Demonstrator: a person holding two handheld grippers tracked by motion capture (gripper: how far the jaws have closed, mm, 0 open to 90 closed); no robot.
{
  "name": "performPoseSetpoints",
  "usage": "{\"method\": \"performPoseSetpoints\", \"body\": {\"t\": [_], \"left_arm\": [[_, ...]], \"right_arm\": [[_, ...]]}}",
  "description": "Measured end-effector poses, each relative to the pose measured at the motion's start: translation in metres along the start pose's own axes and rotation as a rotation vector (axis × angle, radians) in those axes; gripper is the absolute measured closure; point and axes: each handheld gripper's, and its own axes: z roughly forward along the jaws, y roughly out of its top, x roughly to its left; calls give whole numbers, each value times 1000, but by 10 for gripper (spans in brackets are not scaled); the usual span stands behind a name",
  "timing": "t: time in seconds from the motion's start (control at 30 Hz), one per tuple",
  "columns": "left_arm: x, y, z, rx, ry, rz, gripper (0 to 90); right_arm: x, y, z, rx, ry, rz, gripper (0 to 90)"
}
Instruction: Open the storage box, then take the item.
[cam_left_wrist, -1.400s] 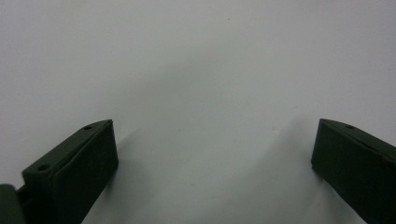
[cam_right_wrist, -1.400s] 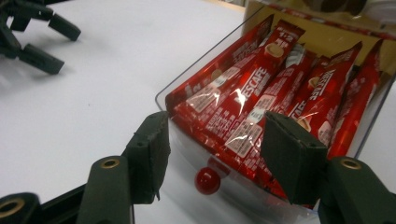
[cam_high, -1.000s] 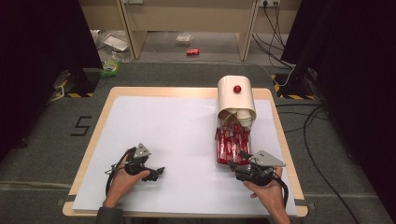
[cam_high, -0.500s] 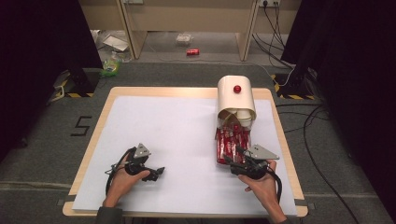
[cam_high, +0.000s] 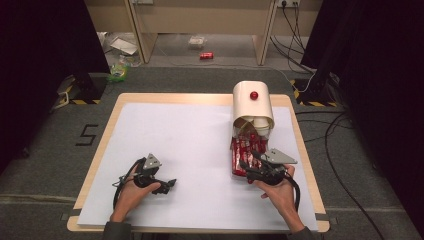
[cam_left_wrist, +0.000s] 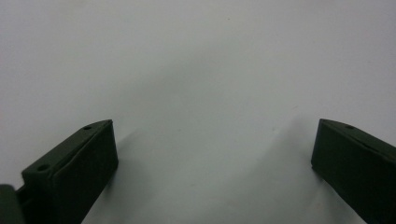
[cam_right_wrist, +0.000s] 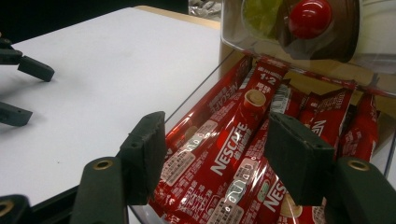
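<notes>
Forward toward 12 o'clock, the right gripper (cam_right_wrist: 215, 154) has been edging since a second ago, its jaws now standing wide over the red Nescafé sachets (cam_right_wrist: 233, 144).
Those glossy, white-lettered sachets, too overlapped to count, are lying in a clear tray (cam_right_wrist: 201, 88) at the white sheet's (cam_high: 190, 145) 3 o'clock, below one cream dispenser (cam_high: 252, 102) with a red knob (cam_right_wrist: 309, 16); the left gripper (cam_high: 165, 186) is resting wide open at 7 o'clock.

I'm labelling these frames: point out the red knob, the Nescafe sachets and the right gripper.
red knob (cam_right_wrist: 310, 17), right gripper view, its round front.
Nescafe sachets (cam_right_wrist: 229, 154), right gripper view, the middle sachet's lettering.
right gripper (cam_right_wrist: 217, 156), right gripper view, midway between its open jaws.
</notes>
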Motion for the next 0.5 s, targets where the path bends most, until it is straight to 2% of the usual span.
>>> {"method": "performPoseSetpoints", "body": {"t": [0.5], "left_arm": [[0,0,0,0,0,0,0]], "right_arm": [[3,3,11,19,7,3,389]]}}
